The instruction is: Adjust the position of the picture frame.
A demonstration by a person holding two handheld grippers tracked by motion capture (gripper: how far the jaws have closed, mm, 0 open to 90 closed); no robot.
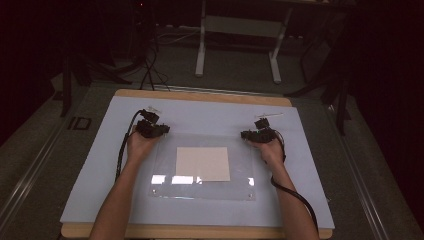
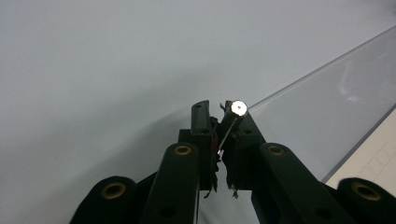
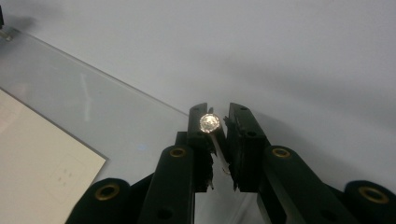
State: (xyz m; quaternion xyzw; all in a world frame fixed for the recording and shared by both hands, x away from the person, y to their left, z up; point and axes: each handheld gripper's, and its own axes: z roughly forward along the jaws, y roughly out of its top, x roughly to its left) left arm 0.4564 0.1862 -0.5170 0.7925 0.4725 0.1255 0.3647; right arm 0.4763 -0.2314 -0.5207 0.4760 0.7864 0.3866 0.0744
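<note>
a shiny round-headed pin (image 2: 237,108) is clamped between the nearly closed jaws of the left gripper (image 2: 219,114), at the far left corner of a clear acrylic sheet (image 1: 165,165). a like pin (image 3: 209,122) lies against one jaw of the right gripper (image 3: 218,116), a gap left beside it, at the far right corner. a cream paper square (image 1: 202,163) is seen under the sheet, on a pale blue board (image 1: 100,165) over a wooden table (image 1: 200,232). a grey table frame (image 1: 235,35) and dark floor are seen beyond.

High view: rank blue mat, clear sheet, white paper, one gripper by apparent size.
1. blue mat, covers most of the tabletop
2. clear sheet, lies on the mat
3. white paper, lies within the sheet's outline
4. left gripper and right gripper, smallest; they look alike in size
</note>
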